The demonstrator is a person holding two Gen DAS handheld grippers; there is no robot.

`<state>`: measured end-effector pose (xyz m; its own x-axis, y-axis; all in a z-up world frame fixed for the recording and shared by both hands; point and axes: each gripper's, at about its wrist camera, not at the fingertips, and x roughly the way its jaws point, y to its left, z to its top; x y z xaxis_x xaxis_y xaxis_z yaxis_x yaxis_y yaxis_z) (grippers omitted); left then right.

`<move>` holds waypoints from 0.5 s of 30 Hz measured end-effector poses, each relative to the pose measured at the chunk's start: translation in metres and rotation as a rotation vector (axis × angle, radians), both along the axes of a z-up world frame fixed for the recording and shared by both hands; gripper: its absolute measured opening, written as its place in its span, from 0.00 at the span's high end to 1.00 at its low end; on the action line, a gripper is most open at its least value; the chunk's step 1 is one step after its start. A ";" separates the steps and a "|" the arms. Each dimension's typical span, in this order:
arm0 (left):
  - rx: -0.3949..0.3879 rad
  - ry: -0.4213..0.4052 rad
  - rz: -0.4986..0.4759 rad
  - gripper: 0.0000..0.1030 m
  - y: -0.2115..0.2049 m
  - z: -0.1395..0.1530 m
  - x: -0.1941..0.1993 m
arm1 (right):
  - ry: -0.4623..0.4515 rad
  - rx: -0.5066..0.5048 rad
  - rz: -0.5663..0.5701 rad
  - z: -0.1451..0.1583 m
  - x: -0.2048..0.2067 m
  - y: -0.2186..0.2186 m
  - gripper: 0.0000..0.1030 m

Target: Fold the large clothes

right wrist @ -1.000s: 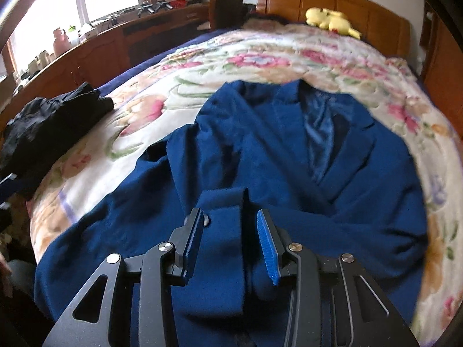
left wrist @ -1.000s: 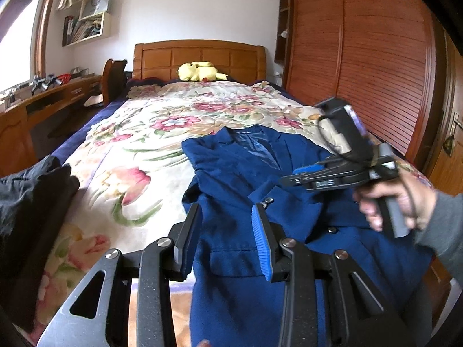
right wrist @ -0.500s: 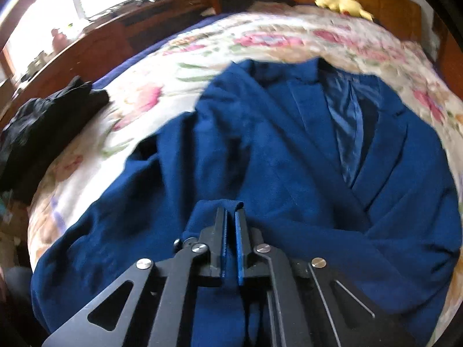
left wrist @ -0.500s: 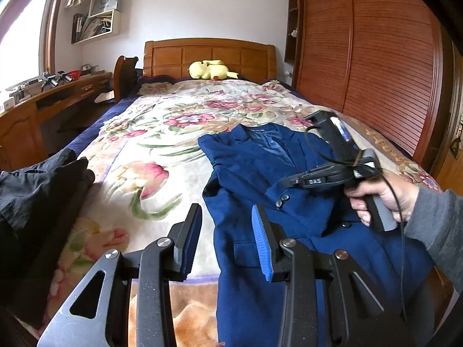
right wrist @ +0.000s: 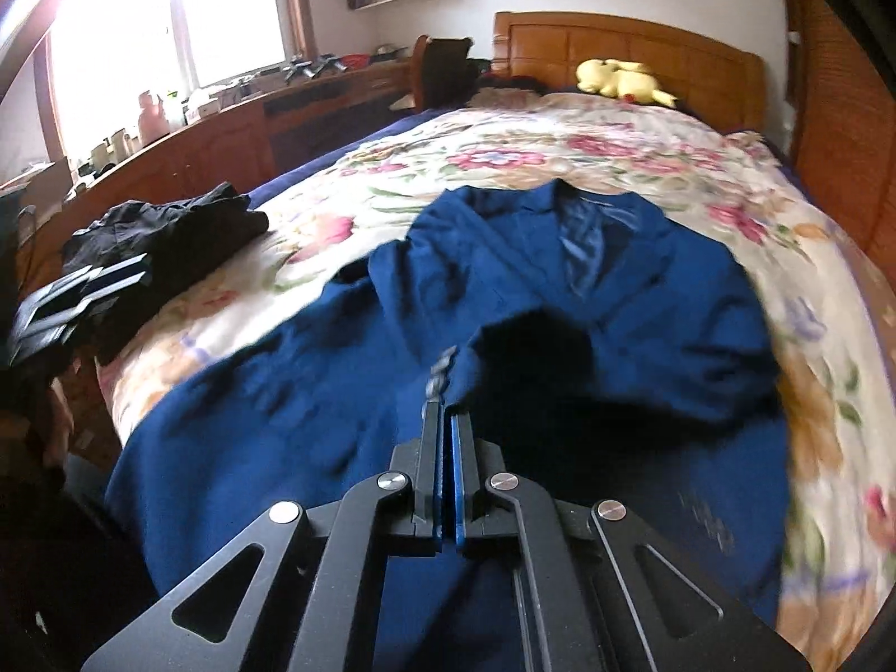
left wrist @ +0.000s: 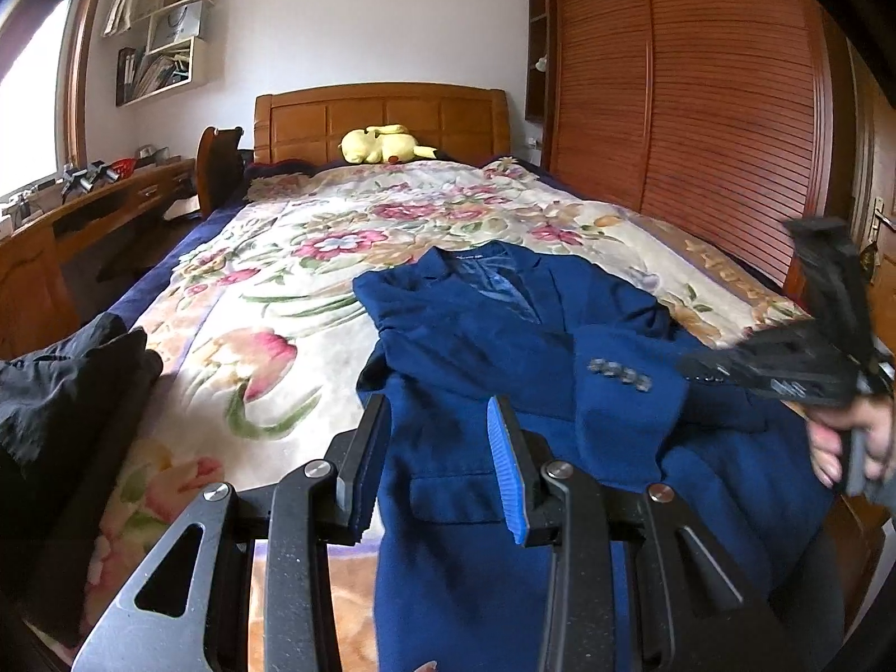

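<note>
A blue suit jacket lies front-up on the floral bedspread, collar toward the headboard. It also shows in the right wrist view. My right gripper is shut on the jacket's sleeve cuff and holds it lifted above the jacket's front. From the left wrist view the right gripper is at the far right, beside the buttoned cuff. My left gripper is open and empty above the jacket's lower left edge.
A pile of black clothes lies at the bed's left near corner. A yellow plush toy sits by the headboard. A wooden desk runs along the left. Wooden wardrobe doors stand along the right.
My right gripper closed on the sleeve cuff and pulled it up and back to the right across the jacket. My left gripper rose a little and stayed open.
</note>
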<state>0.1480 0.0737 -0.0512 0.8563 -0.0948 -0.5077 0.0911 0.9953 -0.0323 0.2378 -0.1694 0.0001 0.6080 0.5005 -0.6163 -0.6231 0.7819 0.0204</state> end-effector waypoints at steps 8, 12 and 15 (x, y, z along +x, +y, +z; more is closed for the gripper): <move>0.002 -0.002 -0.049 0.64 -0.026 0.000 0.009 | 0.026 -0.003 -0.057 -0.009 -0.047 -0.022 0.98; 0.002 0.016 -0.103 0.64 -0.043 -0.004 0.012 | 0.078 -0.009 -0.074 -0.014 -0.058 -0.026 0.98; 0.007 0.031 -0.132 0.64 -0.054 -0.007 0.013 | 0.089 -0.028 -0.075 -0.021 -0.068 -0.023 0.98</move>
